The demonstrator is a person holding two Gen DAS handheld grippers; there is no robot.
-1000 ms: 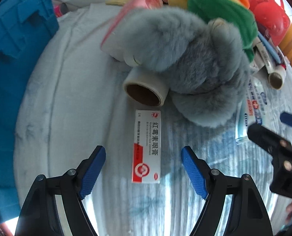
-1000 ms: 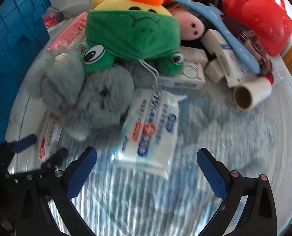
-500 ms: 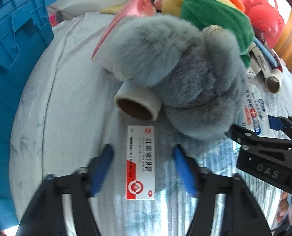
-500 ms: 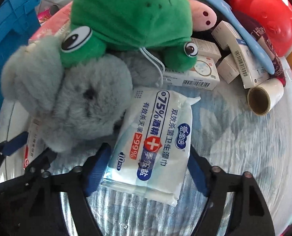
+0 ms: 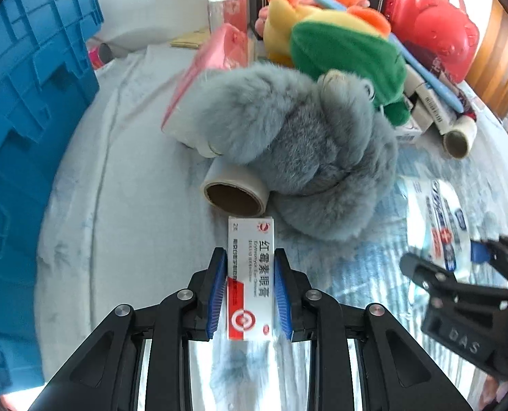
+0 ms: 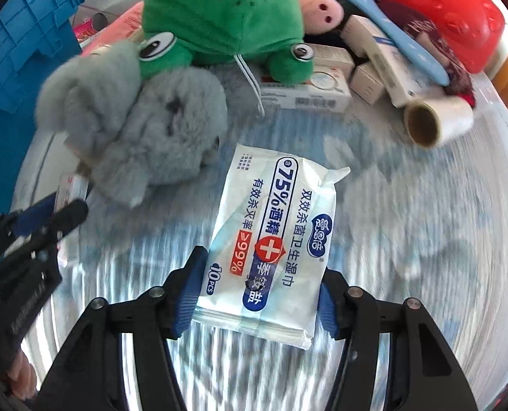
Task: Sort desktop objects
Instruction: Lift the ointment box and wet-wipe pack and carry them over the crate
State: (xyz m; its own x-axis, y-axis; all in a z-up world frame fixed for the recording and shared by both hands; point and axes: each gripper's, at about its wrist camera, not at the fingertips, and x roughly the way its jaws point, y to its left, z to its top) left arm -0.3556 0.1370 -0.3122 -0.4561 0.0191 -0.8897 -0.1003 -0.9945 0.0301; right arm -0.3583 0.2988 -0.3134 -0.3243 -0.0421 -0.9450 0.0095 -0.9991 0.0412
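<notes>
Left wrist view: my left gripper [image 5: 249, 294] has its fingers clamped on the white-and-red cardboard medicine box [image 5: 251, 277], at six o'clock from the grey plush toy [image 5: 298, 157]. My right gripper [image 6: 256, 291] is closing its fingers on the white wet-wipe pack [image 6: 271, 239].

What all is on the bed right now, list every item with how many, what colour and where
ointment box: 1, white and red, between left claw's pads
wet wipes pack: 1, white and blue, between right claw's pads
grey plush: 1, grey, middle of pile
frog plush: 1, green, behind grey plush
film rolls: 2, whitish; one by ointment box, other far right
small boxes: several, white, behind wipes
crate: 1, blue, left
bear case: 1, red, back right
left claw: black, blue pads, shut on box
right claw: black, blue pads, closing on wipes pack
</notes>
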